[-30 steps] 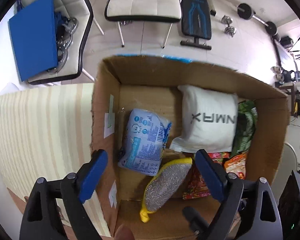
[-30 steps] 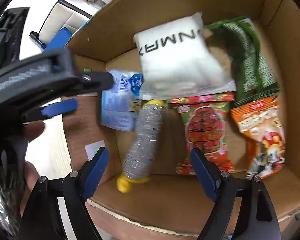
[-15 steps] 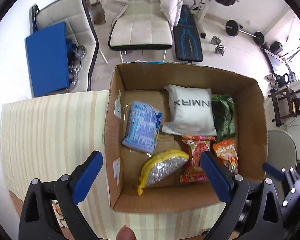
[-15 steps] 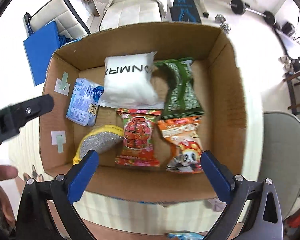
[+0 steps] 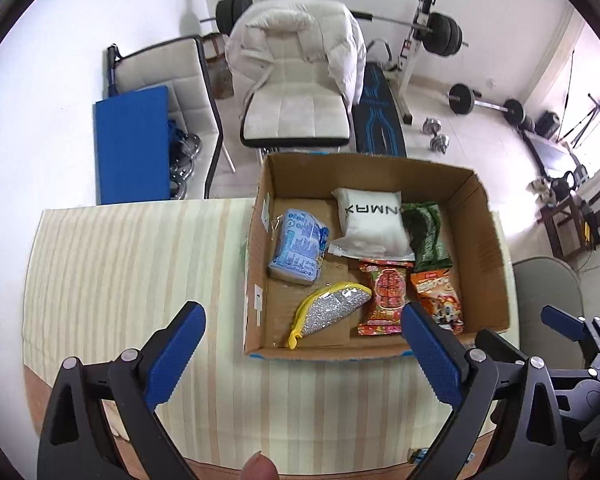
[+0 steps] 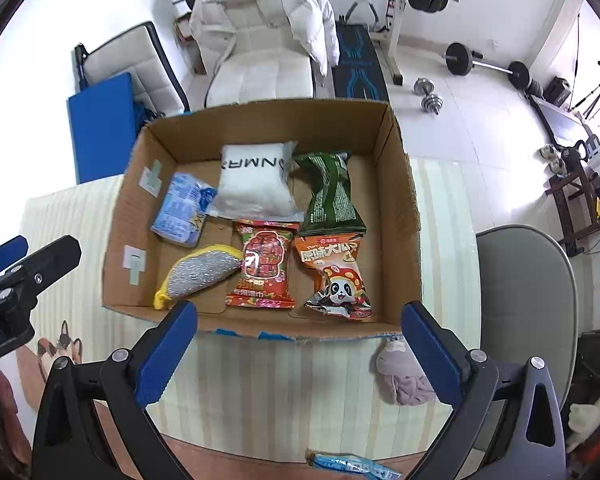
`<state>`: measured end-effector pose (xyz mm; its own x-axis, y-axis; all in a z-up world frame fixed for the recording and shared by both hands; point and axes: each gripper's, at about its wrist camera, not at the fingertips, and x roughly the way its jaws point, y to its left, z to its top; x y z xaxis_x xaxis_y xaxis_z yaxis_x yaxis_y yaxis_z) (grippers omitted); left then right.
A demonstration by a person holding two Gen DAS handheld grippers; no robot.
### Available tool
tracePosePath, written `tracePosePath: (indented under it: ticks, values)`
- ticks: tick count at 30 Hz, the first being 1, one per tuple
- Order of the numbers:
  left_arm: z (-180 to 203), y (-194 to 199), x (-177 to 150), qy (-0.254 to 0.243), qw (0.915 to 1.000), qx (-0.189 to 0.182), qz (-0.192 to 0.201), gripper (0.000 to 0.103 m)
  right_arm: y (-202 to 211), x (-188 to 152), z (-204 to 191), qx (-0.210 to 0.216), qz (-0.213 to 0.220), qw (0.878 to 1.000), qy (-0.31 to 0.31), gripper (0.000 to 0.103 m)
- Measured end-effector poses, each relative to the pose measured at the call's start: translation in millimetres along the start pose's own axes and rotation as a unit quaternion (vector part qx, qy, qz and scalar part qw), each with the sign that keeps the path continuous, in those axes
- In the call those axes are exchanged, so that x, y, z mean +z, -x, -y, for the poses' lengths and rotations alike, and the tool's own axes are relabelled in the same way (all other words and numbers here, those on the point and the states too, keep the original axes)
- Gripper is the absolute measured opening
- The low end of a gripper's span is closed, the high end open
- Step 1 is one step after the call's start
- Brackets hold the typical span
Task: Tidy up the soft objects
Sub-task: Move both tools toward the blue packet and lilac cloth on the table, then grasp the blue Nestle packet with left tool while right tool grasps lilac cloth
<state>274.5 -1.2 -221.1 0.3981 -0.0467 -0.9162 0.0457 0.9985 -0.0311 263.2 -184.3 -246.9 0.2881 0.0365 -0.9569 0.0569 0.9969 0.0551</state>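
Note:
A cardboard box (image 5: 480, 232) (image 6: 400, 184) stands on the striped table. In it lie a white pillow pack (image 5: 370, 220) (image 6: 256, 184), a blue tissue pack (image 5: 298, 250) (image 6: 182, 214), a silver and yellow pouch (image 5: 332, 312) (image 6: 198, 274), a red snack bag (image 5: 386, 298) (image 6: 264, 268), an orange panda snack bag (image 5: 438, 296) (image 6: 334, 276) and a green bag (image 5: 426, 230) (image 6: 328, 192). My left gripper (image 5: 300, 348) is open and empty, held above the table in front of the box. My right gripper (image 6: 298, 344) is open and empty, above the box's near edge.
A grey-pink soft item (image 6: 402, 376) lies on the table by the box's near right corner. A blue wrapper (image 6: 348, 464) lies at the table's near edge. Chairs (image 5: 296, 116), a grey chair (image 6: 528, 300) and weights (image 5: 440, 34) stand around the table.
Both grippers have pulled up and back from the box, so the whole box and the room show. The items in the box have not moved.

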Motion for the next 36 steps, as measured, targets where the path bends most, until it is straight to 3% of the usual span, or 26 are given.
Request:
tracePosePath:
  ticks: [3,6,8,10,12,13,16,18,19,20,22,23,24,28,30,32,33,34,35,36]
  values:
    - [3,17,-11,0.001,0.9999,0.006,0.013,0.1,18,-9,3,0.025,0.02,0.999,-0.003,0.103]
    - [13,25,-36,0.002,1.0,-0.004,-0.002,0.1,34,-26,12,0.035,0.032,0.999,-0.004,0.103]
    - [22,14,-65,0.013,0.9981,-0.04,-0.046,0.1,41,-47,28,0.026,0.024,0.999,-0.01,0.103]
    - [31,-8,-96,0.032,0.9909,-0.079,-0.104,0.1,42,-71,47,0.015,0.01,1.0,-0.019,0.103]
    - [42,-36,-129,0.046,0.9769,-0.118,-0.172,0.1,37,-101,70,0.006,-0.01,0.999,-0.032,0.103]
    - [52,-51,-150,0.05,0.9707,-0.125,-0.199,0.093,31,-120,85,0.004,-0.025,0.999,-0.04,0.103]
    - [91,-72,-184,-0.019,0.9716,-0.114,-0.207,0.091,14,-159,118,0.0,-0.066,0.996,-0.056,0.103]
    - [127,-85,-204,-0.117,0.9649,-0.102,-0.212,0.091,0,-186,144,0.007,-0.097,0.992,-0.077,0.103]
    - [152,-90,-216,-0.185,0.9587,-0.083,-0.199,0.091,-5,-195,152,0.007,-0.106,0.991,-0.083,0.103]
    - [163,-93,-225,-0.222,0.9525,-0.078,-0.194,0.091,-9,-205,163,0.003,-0.116,0.989,-0.089,0.103]
    - [195,-102,-246,-0.319,0.9286,-0.057,-0.182,0.092,-12,-220,179,-0.009,-0.124,0.988,-0.092,0.103]
    - [211,-107,-258,-0.366,0.9121,-0.052,-0.177,0.092,-13,-229,188,-0.015,-0.129,0.987,-0.095,0.103]
    - [217,-111,-265,-0.393,0.9022,-0.045,-0.172,0.092,-13,-234,193,-0.017,-0.131,0.987,-0.097,0.103]
    - [255,-134,-297,-0.505,0.8464,-0.009,-0.169,0.092,-15,-256,213,-0.024,-0.145,0.984,-0.104,0.103]
    - [268,-141,-310,-0.542,0.8243,-0.006,-0.163,0.092,-19,-268,225,-0.028,-0.152,0.982,-0.107,0.103]
    - [278,-148,-317,-0.559,0.8126,-0.001,-0.165,0.092,-22,-274,233,-0.035,-0.162,0.98,-0.109,0.103]
    - [281,-151,-319,-0.565,0.8083,-0.004,-0.166,0.085,-22,-274,235,-0.04,-0.164,0.98,-0.108,0.103]
    - [284,-153,-321,-0.568,0.8052,-0.005,-0.17,0.068,-23,-277,238,-0.042,-0.164,0.98,-0.106,0.103]
    - [285,-157,-322,-0.569,0.803,-0.001,-0.178,0.063,-23,-281,242,-0.038,-0.166,0.979,-0.108,0.103]
    - [285,-155,-320,-0.562,0.8071,-0.011,-0.18,0.047,-22,-282,244,-0.033,-0.167,0.979,-0.111,0.103]
